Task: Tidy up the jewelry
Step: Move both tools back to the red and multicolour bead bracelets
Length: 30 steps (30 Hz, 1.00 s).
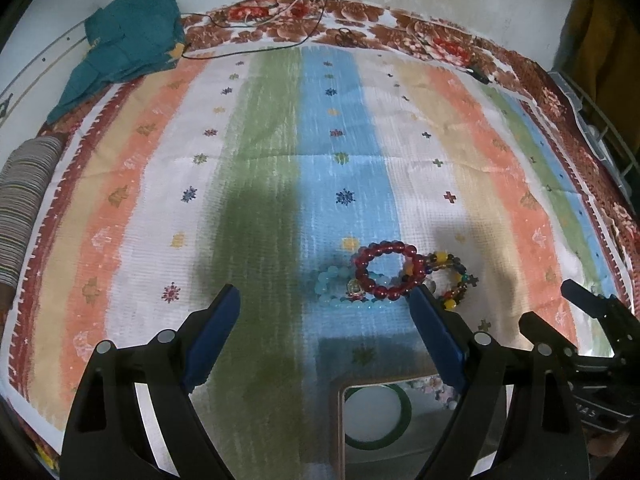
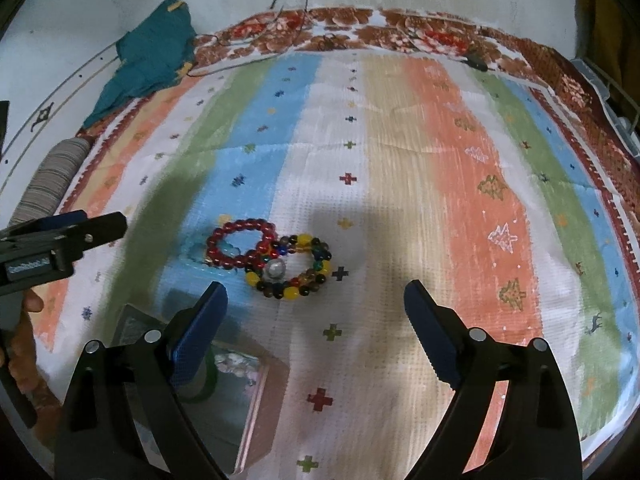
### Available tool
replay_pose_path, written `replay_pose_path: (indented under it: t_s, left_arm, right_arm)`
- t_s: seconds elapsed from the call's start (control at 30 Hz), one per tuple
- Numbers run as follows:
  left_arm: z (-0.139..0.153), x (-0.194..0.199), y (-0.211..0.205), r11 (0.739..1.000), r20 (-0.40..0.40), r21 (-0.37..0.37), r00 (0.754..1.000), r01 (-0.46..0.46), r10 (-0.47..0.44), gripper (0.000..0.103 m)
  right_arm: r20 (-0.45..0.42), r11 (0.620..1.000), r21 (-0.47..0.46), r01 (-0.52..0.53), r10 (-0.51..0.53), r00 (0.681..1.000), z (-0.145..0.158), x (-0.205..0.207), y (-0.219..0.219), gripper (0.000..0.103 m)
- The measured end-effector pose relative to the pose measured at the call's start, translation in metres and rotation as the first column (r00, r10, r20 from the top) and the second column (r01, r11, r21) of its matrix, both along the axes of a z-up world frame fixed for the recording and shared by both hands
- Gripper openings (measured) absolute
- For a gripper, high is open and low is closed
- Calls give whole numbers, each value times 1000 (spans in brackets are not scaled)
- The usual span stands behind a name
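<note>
Three bead bracelets lie overlapping on the striped cloth: a dark red one [image 1: 386,270] [image 2: 240,247], a pale blue one [image 1: 336,286] [image 2: 196,246] partly under it, and a multicoloured one [image 1: 450,276] [image 2: 296,266] to its right. A clear box [image 1: 376,412] [image 2: 236,396] near the front holds a green bangle [image 1: 404,404] and a pale bead bracelet [image 1: 432,386]. My left gripper [image 1: 324,300] is open above the box, just short of the bracelets. My right gripper [image 2: 314,296] is open, just in front of the multicoloured bracelet.
The striped cloth [image 1: 280,160] covers a floral blanket [image 1: 360,20]. A teal cloth [image 1: 128,36] lies at the back left, a striped roll [image 1: 24,208] at the left edge. Thin cables [image 1: 280,28] run along the back. The other gripper shows at each view's side [image 1: 592,308] [image 2: 60,240].
</note>
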<state>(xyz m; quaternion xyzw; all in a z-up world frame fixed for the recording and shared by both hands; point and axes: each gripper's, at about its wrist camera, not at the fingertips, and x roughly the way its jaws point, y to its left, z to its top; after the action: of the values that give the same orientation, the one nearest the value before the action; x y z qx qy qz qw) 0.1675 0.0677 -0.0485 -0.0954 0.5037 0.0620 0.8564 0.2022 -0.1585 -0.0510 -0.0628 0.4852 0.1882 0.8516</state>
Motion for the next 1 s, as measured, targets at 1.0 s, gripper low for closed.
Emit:
replay_pose_path:
  t_s: [1.0]
  left_arm:
    - [-30,42,-9,998,-72,43,996,46,-43,85]
  right_arm:
    - [-38,999,-48,-4,3,999,-21,29,9,90]
